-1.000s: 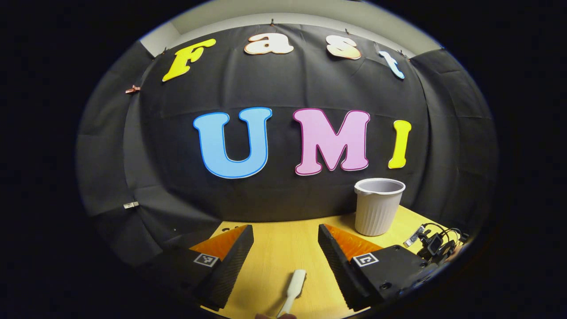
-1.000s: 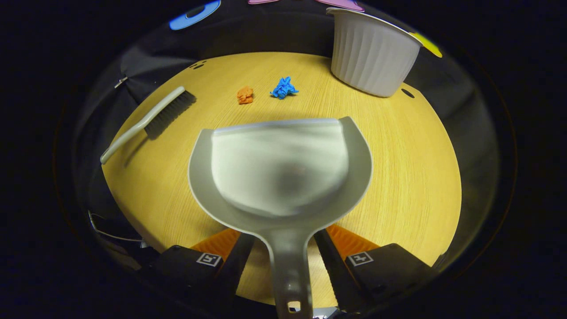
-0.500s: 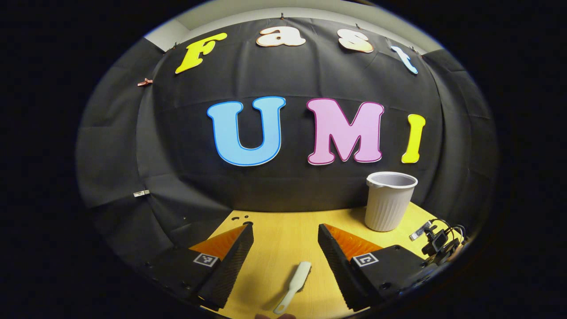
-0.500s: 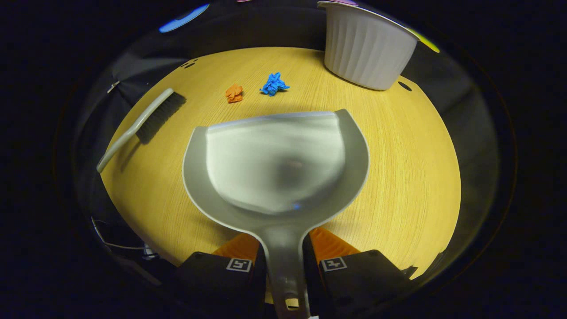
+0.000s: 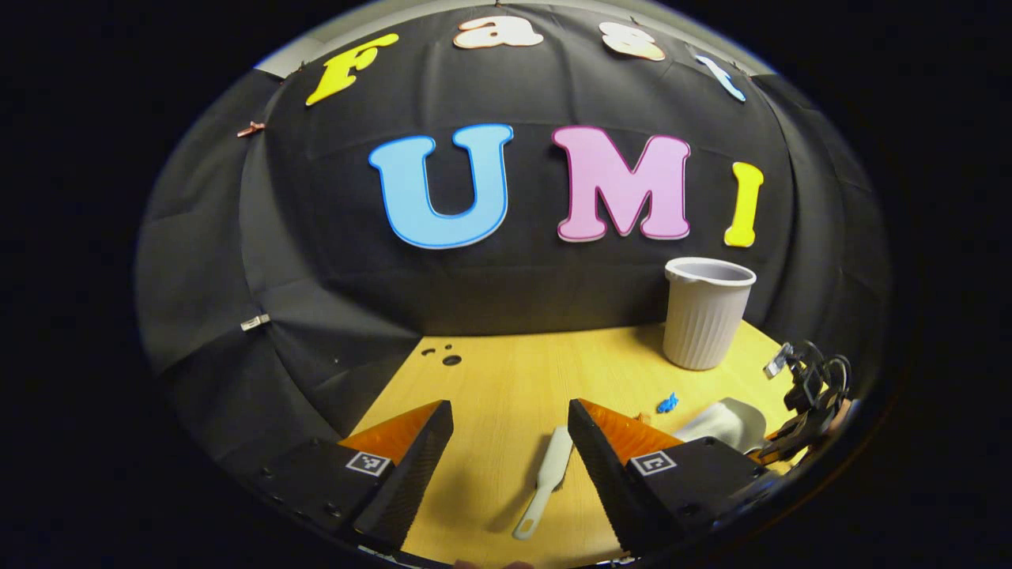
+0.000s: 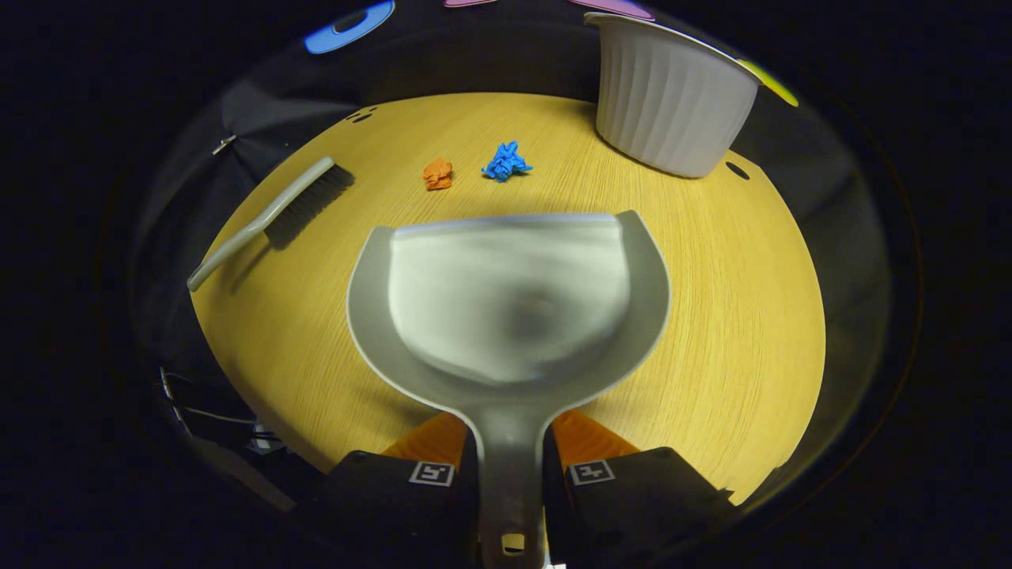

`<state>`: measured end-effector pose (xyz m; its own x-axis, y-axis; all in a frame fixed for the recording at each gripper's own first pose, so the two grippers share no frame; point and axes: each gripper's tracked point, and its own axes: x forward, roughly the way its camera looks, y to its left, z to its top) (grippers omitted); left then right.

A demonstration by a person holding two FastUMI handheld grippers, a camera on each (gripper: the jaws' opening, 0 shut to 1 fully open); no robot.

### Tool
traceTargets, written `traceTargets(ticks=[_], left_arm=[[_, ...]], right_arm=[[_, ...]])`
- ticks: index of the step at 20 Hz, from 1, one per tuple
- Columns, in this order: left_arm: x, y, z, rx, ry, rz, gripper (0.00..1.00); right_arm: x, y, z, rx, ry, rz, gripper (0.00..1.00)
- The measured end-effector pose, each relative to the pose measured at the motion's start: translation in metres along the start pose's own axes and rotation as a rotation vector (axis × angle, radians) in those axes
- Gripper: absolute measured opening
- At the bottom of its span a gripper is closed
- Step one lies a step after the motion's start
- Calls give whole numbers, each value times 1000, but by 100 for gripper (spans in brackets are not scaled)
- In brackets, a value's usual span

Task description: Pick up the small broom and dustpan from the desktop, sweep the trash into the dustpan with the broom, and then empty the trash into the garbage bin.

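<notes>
My right gripper (image 6: 510, 442) is shut on the handle of the grey dustpan (image 6: 510, 300), whose pan lies out in front over the wooden table (image 6: 735, 332). Beyond its front edge lie an orange scrap (image 6: 437, 173) and a blue scrap (image 6: 505, 161). The small broom (image 6: 269, 220) rests at the left, dark bristles toward the far side. In the left gripper view my left gripper (image 5: 510, 419) is open above the table, with the broom (image 5: 545, 480) lying below and between its fingers, untouched. The blue scrap (image 5: 668, 403) and dustpan (image 5: 723, 423) sit to its right.
A white ribbed garbage bin (image 6: 672, 107) stands at the far right of the table, also seen as the bin (image 5: 706, 312) in the left gripper view. The other gripper with its cables (image 5: 806, 387) is at the right edge. Small holes (image 5: 447, 356) mark the table's far left.
The right gripper closed on the dustpan handle and drew back slightly. The left gripper tilted downward and advanced, bringing more of the table, the broom, the blue scrap and the dustpan into its view.
</notes>
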<state>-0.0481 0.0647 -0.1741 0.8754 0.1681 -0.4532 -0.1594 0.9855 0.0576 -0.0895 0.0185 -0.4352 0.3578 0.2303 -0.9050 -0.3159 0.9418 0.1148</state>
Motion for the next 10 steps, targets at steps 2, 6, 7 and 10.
traceTargets(ticks=[2, 6, 7, 10], left_arm=[[8, -9, -24, -4, 87, -57, 94], [31, -25, -100, 15, 346, -146, 94], [37, -27, -115, 28, 395, -164, 94], [49, -31, -146, 45, 519, -201, 93]], right_arm=[[-13, 0, 1, -20, -34, 5, 37], [-41, -2, 5, -34, -62, 21, 37], [-48, -3, 5, -33, -63, 23, 37], [-62, -11, 4, -25, -68, 11, 38]])
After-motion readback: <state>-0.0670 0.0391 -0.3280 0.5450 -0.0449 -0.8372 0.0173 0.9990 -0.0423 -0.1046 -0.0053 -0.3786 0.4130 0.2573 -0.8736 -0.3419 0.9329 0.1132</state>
